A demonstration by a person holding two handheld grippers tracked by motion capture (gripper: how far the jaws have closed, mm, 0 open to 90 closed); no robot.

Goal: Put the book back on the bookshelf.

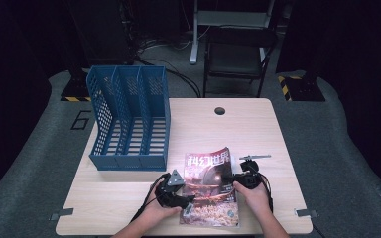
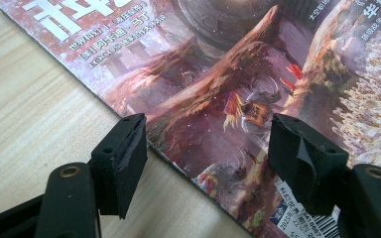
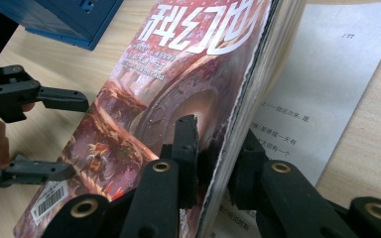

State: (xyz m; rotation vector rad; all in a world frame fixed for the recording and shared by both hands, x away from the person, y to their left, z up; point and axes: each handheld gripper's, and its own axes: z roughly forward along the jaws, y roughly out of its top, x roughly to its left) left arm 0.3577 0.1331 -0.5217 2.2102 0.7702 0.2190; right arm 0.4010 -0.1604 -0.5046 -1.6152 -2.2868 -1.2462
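Black jaws of the right gripper [image 3: 213, 163] clamp a magazine's [image 1: 209, 188] lifted page edge, just beside the blue file rack [image 1: 129, 119]. Left gripper [image 2: 208, 163] jaws gape wide over its opposite edge, gripping nothing. Likely next: stand it upright for 1 rack slot.

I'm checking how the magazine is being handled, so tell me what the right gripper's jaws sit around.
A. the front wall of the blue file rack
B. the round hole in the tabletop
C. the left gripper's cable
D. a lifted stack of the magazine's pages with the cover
D: in the right gripper view the right gripper has one jaw on the cover and one under the raised pages of the magazine, above a printed page lying flat.
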